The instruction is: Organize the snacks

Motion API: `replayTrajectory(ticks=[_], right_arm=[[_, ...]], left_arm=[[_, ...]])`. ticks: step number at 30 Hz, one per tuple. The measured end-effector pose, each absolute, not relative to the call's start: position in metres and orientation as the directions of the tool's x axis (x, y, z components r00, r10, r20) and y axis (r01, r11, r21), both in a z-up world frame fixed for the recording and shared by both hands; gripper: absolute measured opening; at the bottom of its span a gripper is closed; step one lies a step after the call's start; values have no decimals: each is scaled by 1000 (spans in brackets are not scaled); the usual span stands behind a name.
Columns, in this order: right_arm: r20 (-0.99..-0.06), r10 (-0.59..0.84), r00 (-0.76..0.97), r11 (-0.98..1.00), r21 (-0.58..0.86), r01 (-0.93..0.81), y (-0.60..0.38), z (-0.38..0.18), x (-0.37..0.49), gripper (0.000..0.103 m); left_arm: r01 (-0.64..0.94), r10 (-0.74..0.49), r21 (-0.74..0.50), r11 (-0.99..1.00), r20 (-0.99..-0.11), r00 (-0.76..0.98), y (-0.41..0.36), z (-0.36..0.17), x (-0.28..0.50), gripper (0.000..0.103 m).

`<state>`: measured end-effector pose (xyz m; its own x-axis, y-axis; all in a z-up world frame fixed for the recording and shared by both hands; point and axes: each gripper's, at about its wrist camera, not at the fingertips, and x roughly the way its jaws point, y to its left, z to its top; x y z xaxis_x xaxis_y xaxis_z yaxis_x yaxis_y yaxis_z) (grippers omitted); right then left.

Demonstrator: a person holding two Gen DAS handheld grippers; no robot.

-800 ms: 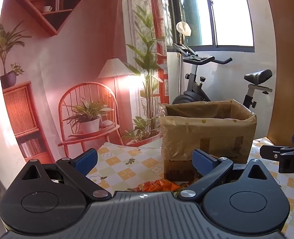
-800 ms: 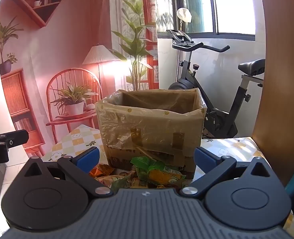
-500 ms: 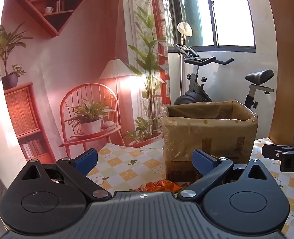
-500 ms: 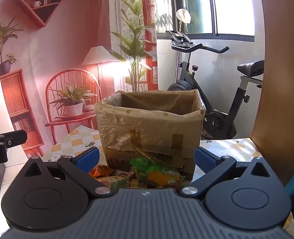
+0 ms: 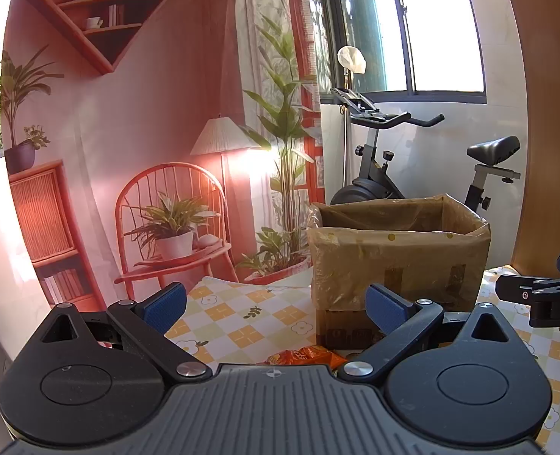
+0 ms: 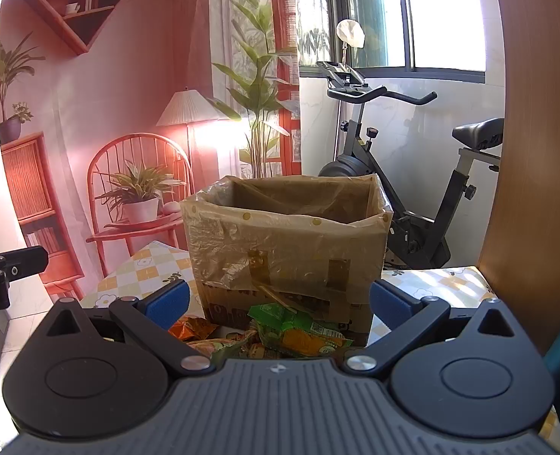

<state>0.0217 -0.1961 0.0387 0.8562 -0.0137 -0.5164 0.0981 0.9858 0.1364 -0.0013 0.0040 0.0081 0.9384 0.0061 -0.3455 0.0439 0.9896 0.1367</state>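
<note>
Both grippers, left (image 5: pixel 276 305) and right (image 6: pixel 278 303), spread wide, pinching nothing; box (image 6: pixel 285 250) at twelve o'clock, snacks (image 6: pixel 299 331) just before it.

Checked tablecloth (image 5: pixel 242 322) under lined box (image 6: pixel 280 242) and snack packets (image 6: pixel 299 331).

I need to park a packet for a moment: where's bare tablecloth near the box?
Left of the box the checked tablecloth lies bare up to its far edge. Directly in front of the box it is crowded with snack packets. A sunlit strip right of the box also looks free.
</note>
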Motion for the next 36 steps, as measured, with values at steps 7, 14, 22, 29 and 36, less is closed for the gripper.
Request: replayTrajectory(ticks=[7, 14, 22, 29, 36], right_arm=[[-520, -17, 854, 985, 138, 103, -197, 43, 19, 103], [-518, -16, 855, 985, 137, 102, -196, 45, 21, 103], [-519, -17, 855, 985, 137, 103, -197, 45, 21, 103], [-518, -16, 855, 985, 138, 102, -197, 44, 21, 103], [-518, -16, 855, 985, 139, 102, -197, 42, 21, 103]], left_arm=[[45, 5, 137, 989, -345, 939, 2, 6, -1, 101], [45, 5, 135, 990, -350, 937, 2, 4, 0, 100], [45, 5, 133, 990, -352, 936, 1, 2, -1, 100], [46, 2, 126, 991, -357, 934, 2, 1, -1, 100], [48, 0, 124, 991, -359, 933, 2, 1, -2, 100]])
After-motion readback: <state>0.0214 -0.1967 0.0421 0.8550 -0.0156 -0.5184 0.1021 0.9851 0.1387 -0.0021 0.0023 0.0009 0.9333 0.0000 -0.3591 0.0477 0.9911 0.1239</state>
